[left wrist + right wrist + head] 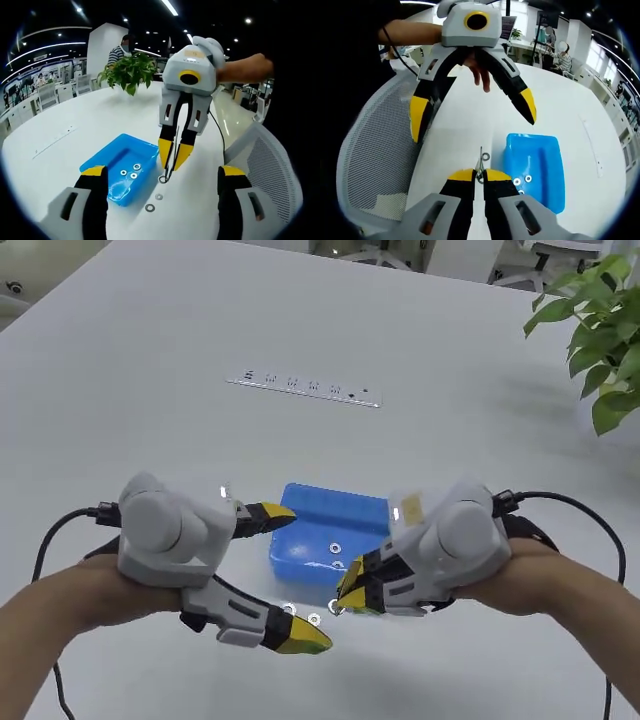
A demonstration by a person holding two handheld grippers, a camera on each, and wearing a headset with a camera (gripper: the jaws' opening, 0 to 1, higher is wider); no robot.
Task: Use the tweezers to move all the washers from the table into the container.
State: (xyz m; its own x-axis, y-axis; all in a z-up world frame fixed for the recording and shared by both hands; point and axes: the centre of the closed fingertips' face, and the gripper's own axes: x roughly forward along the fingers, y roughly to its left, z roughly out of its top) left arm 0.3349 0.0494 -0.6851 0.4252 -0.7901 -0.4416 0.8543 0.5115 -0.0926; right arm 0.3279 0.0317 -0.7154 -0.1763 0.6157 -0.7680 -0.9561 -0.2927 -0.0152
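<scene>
Small silver ring washer (485,157) sits at the tips of the thin steel tweezers (481,164), which the jaws of the right gripper (479,176) pinch, long axis straight ahead. The blue plastic container (545,150), holding three washers (517,180), lies just beside. The left gripper (474,117) hangs spread, empty. Gripped or merely touched: unclear.

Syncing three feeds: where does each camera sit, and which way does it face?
Head view: on the headset, looking down past forearms at left gripper, right gripper, blue container.
Left gripper view: behind its own open jaws, facing the right gripper holding tweezers.
Right gripper view: behind its shut jaws, facing the open left gripper.
Both gripper views show the blue container.
</scene>
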